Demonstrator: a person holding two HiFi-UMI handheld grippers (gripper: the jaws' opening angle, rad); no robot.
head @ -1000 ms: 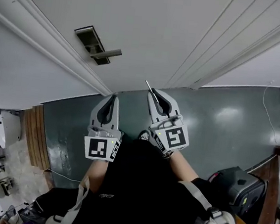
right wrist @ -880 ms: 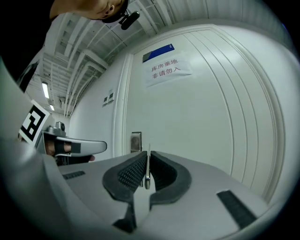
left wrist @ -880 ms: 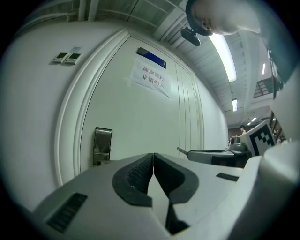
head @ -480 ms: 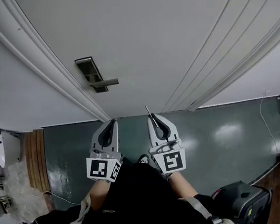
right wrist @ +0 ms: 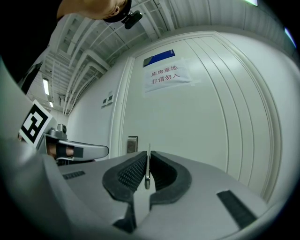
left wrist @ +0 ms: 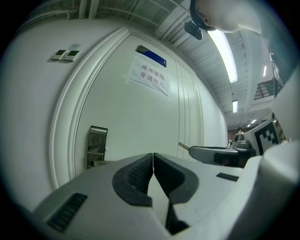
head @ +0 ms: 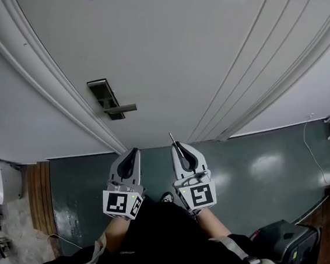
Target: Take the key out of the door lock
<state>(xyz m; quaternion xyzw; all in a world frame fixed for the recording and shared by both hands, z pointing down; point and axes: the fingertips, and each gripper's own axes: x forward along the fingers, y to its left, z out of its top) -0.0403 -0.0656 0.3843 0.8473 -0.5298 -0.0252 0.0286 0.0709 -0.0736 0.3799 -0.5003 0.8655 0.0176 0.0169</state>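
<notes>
My right gripper (head: 177,147) is shut on a thin metal key (head: 171,137), whose blade sticks out past the fingertips toward the white door (head: 179,54). In the right gripper view the key (right wrist: 147,164) stands edge-on between the pads. The lock plate with its lever handle (head: 111,100) sits on the door, up and left of both grippers and well apart from them; it also shows as a lock plate (left wrist: 96,147) and a lock plate (right wrist: 132,144) in the gripper views. My left gripper (head: 130,154) is shut with nothing in it, held beside the right one.
A paper notice (left wrist: 148,77) with a blue label above it hangs on the door. The door frame (head: 37,62) runs along the left. The dark green floor (head: 267,162) lies below, with a black case (head: 282,243) at the right and wooden planks (head: 37,203) at the left.
Both grippers have drawn back from the door a little and sit lower in the head view. The key stays in the right gripper.
</notes>
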